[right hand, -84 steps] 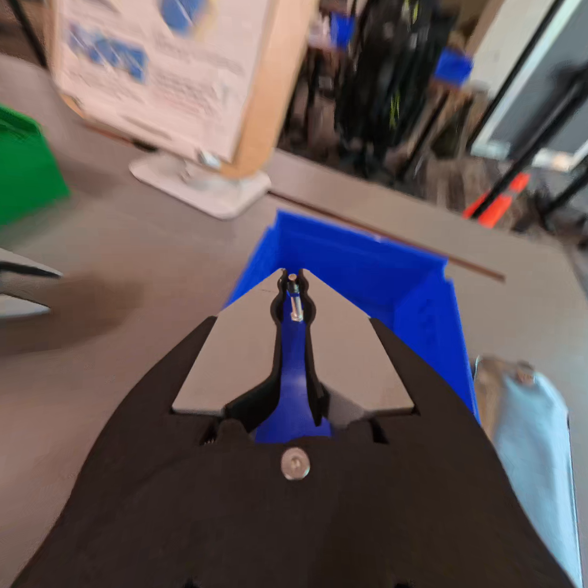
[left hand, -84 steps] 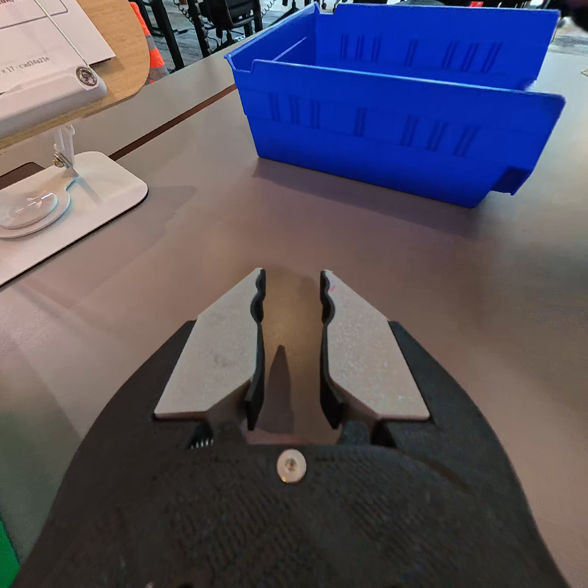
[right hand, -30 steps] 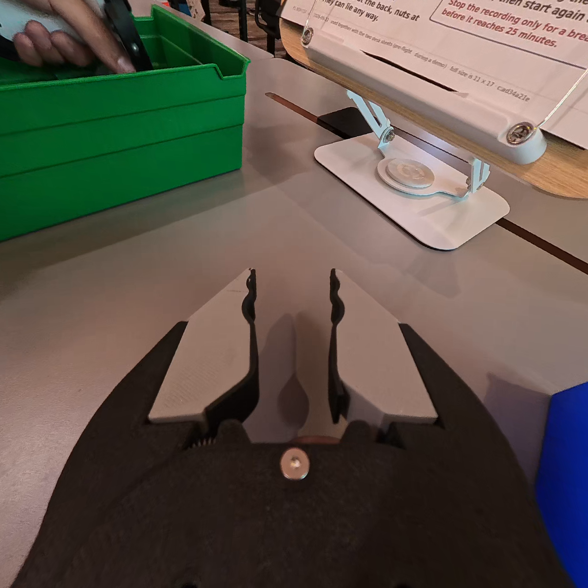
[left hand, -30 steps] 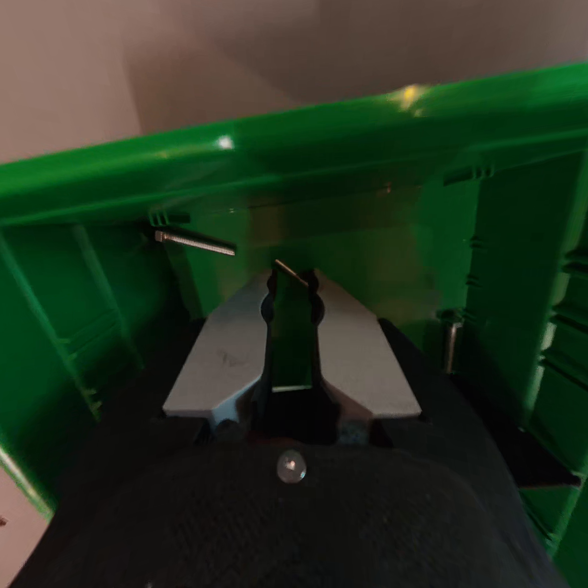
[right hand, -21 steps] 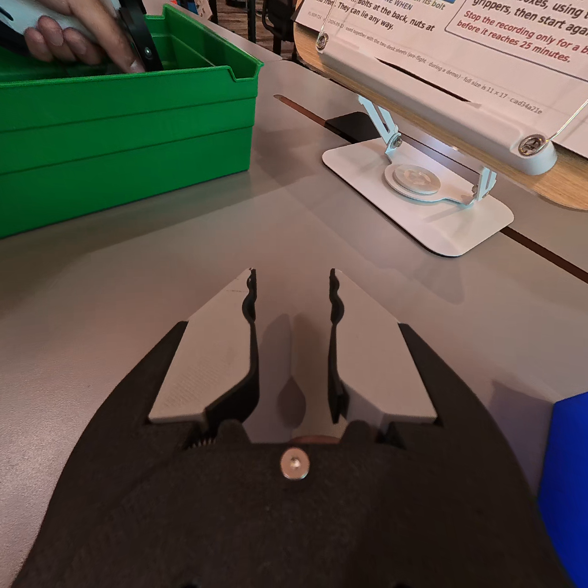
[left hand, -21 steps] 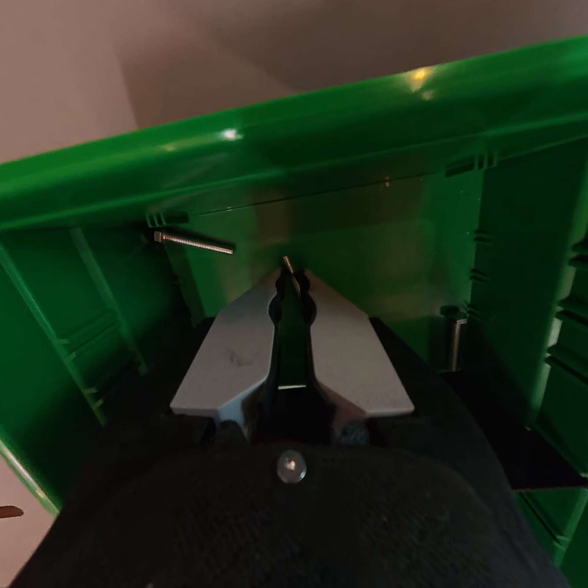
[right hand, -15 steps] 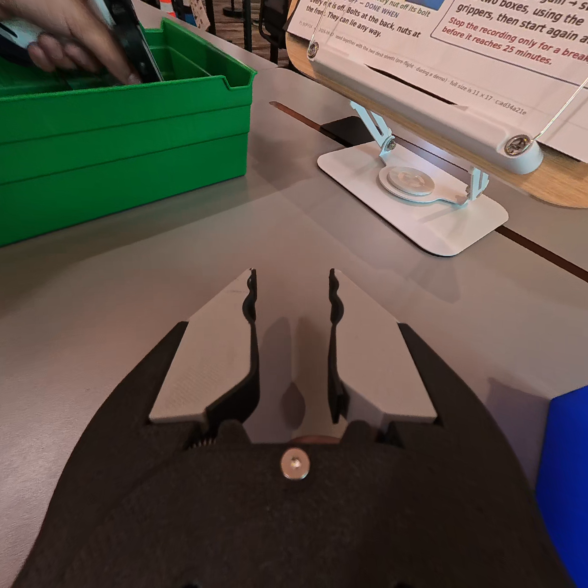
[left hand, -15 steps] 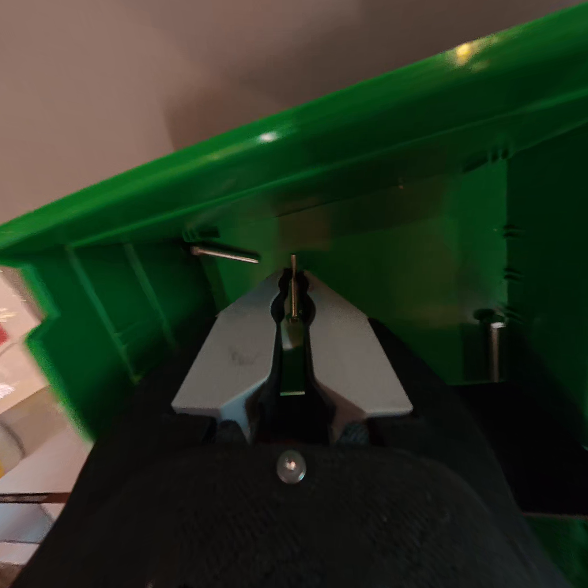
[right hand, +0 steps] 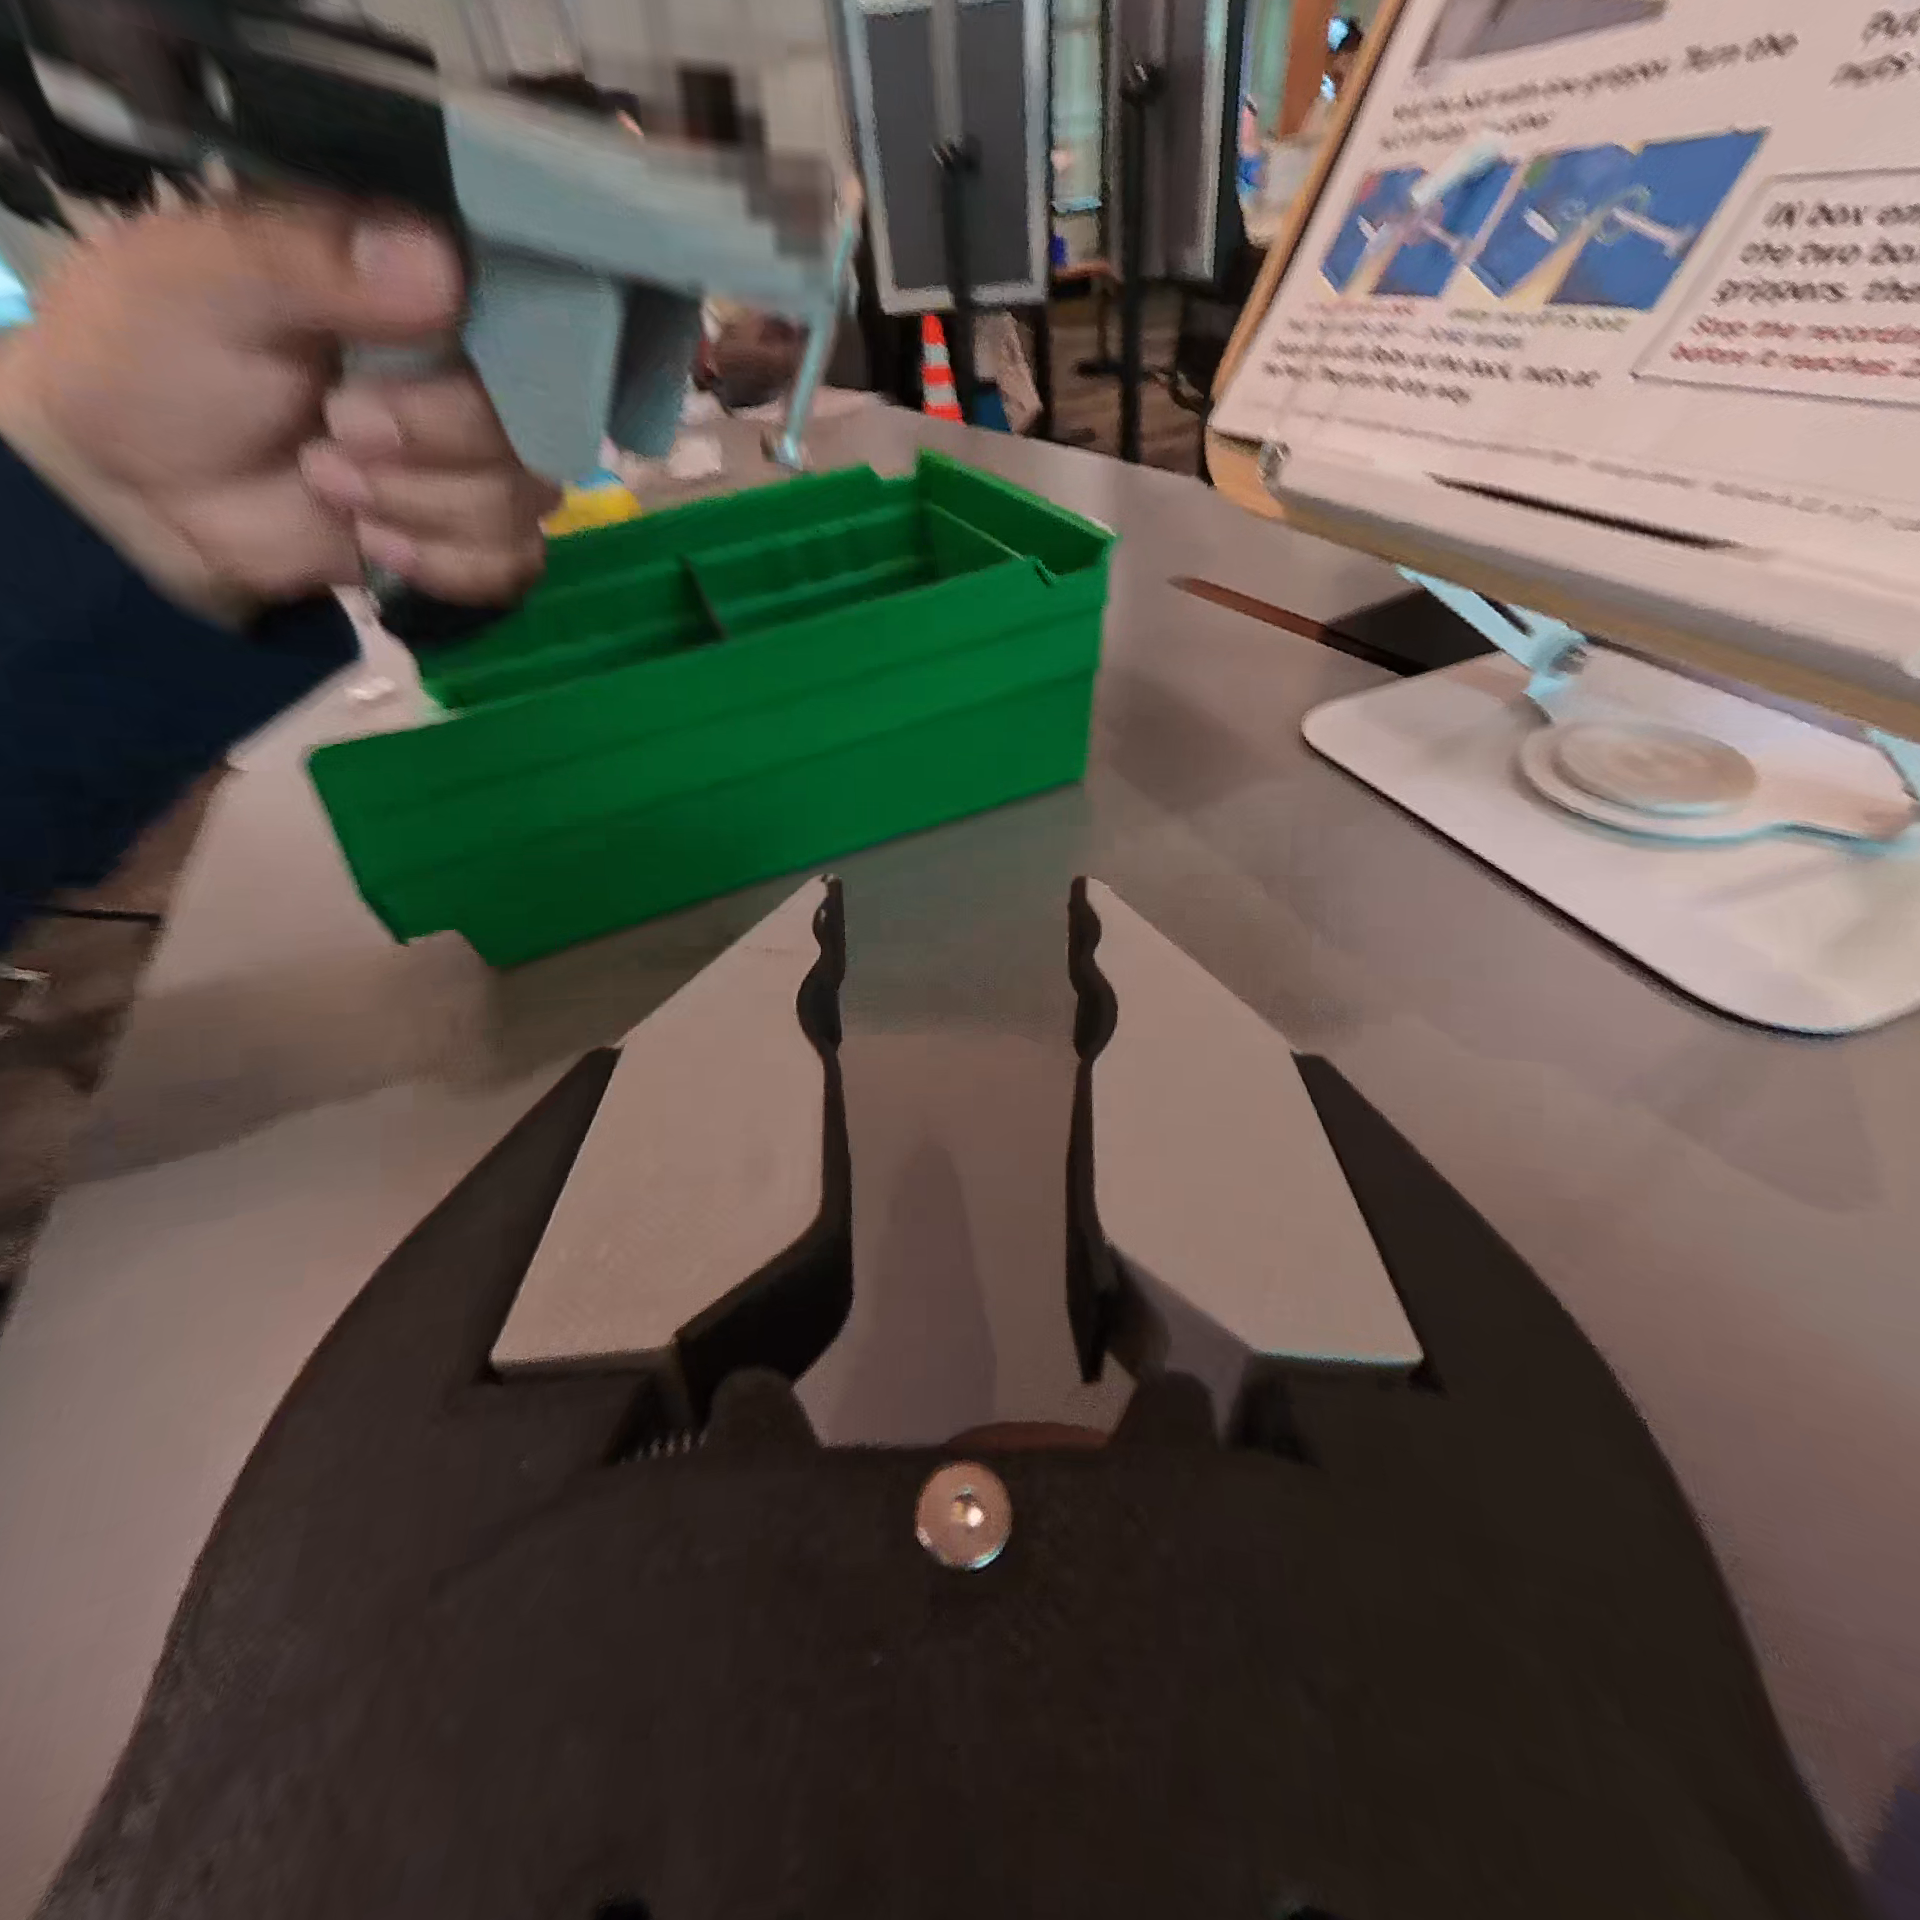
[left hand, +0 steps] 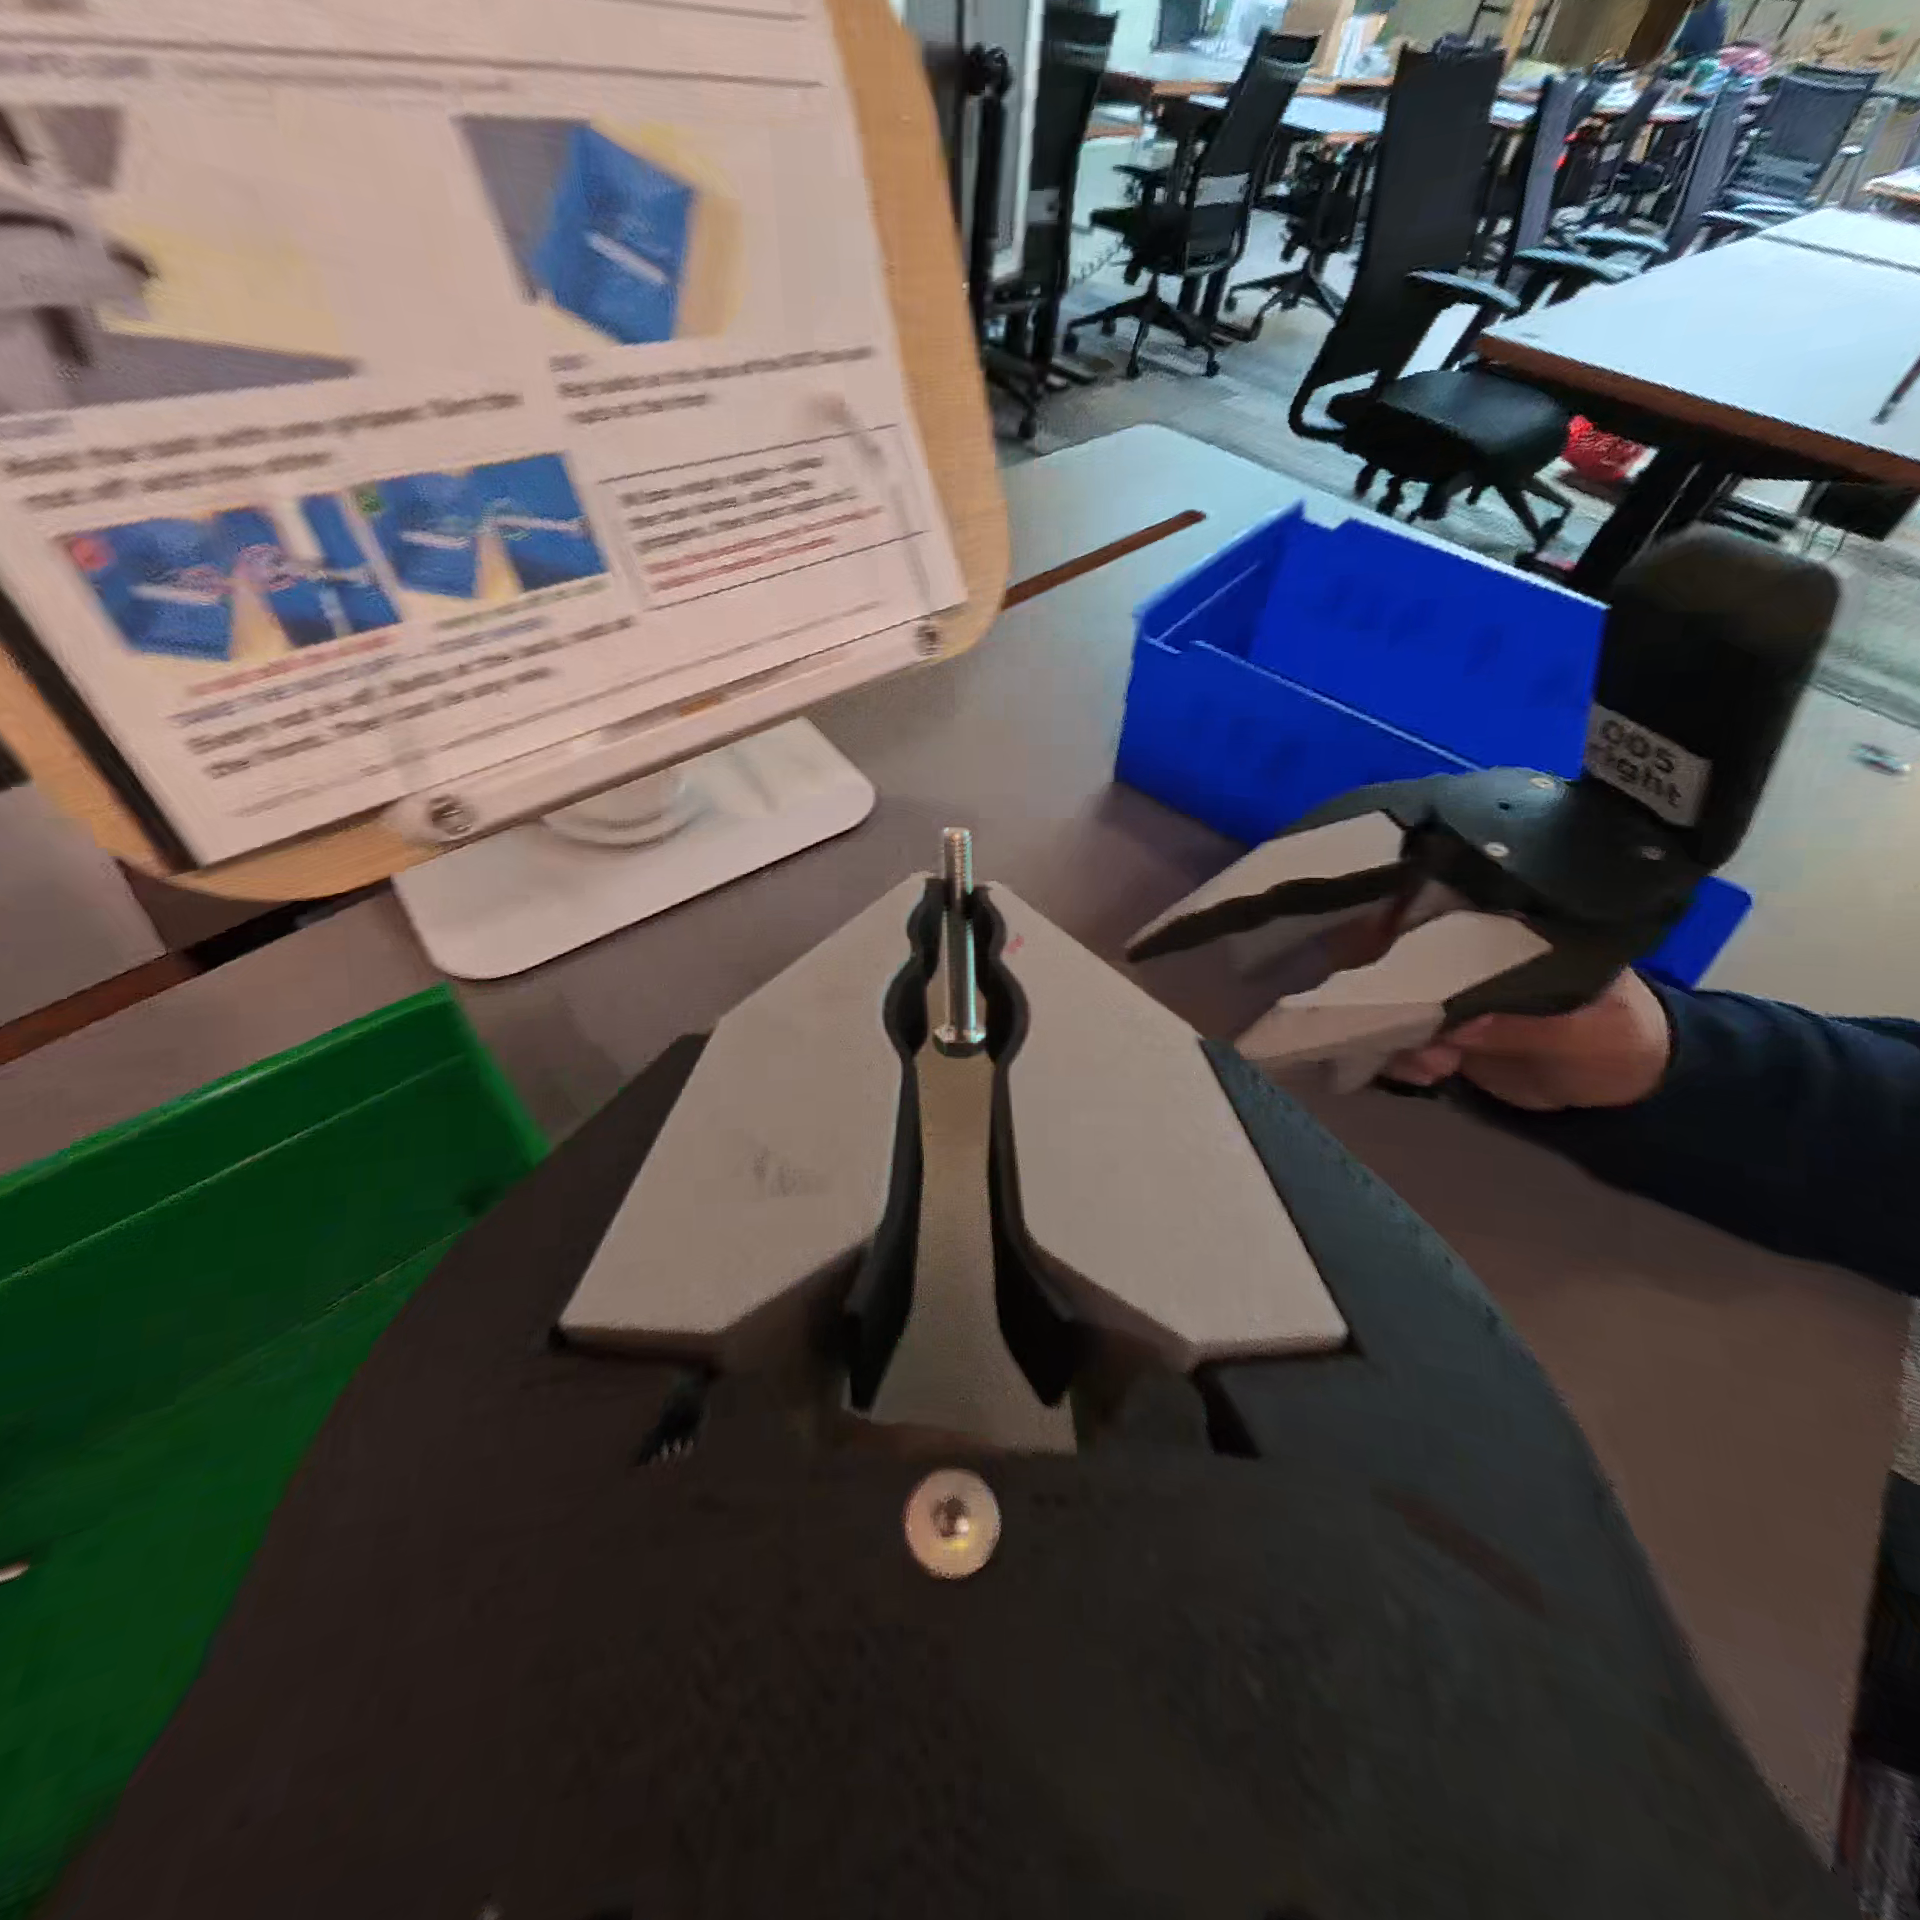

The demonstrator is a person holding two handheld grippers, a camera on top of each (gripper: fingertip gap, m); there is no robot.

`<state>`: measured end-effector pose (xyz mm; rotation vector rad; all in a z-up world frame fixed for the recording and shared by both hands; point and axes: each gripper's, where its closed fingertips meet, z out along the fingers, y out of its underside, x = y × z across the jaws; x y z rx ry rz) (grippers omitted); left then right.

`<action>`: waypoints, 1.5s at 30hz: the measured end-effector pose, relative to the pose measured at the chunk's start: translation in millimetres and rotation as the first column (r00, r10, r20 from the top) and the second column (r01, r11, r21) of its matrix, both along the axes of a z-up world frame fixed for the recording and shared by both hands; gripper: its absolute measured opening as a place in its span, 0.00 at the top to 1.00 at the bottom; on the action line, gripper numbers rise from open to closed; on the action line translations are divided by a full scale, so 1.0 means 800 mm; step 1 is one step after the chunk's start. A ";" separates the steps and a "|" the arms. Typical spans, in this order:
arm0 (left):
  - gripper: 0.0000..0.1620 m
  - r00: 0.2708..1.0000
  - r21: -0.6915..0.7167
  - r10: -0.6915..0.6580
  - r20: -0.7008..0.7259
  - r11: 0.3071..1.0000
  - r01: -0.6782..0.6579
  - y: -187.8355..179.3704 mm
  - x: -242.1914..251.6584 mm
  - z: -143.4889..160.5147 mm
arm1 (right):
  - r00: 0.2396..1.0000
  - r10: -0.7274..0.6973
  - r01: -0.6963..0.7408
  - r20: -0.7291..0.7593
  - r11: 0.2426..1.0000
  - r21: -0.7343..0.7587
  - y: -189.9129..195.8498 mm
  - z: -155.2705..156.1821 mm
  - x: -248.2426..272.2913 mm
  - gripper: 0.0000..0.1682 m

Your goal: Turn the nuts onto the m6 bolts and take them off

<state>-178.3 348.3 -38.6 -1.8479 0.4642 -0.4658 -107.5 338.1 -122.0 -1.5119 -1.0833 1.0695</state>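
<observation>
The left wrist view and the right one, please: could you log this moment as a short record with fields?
left hand-held gripper: shut on bolt
bolt: lies along the fingers, head toward the camera, threaded end past the tips
nut: none seen on the bolt
right hand-held gripper: open, empty, over the table
green bin: on the table, contents not visible
blue bin: behind the right hand-held gripper
instruction board: on a white stand

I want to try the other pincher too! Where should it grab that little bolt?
Probably the bare threaded tip, coming from the front. The bolt points forward out of the left gripper, which covers the shank and head. The right gripper is open.
</observation>
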 end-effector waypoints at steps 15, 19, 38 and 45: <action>0.98 0.963 0.313 0.165 -0.213 0.945 -0.092 -0.002 0.102 -0.099 | 0.976 0.033 -0.057 -0.215 0.993 -0.102 0.005 0.058 0.038 0.84; 0.98 0.960 0.319 0.165 -0.227 0.944 -0.087 -0.003 0.103 -0.100 | 0.987 0.042 -0.064 -0.158 0.988 -0.138 -0.002 0.041 0.025 0.84; 0.87 0.944 0.248 0.163 -0.286 0.964 -0.092 -0.001 0.111 -0.131 | 0.992 -0.097 0.098 0.080 0.995 -0.019 0.013 0.000 0.020 0.99; 0.77 0.973 0.042 0.118 -0.200 0.993 -0.112 0.005 0.102 -0.163 | 0.956 -0.183 0.179 0.230 0.983 0.038 0.033 -0.029 0.030 0.99</action>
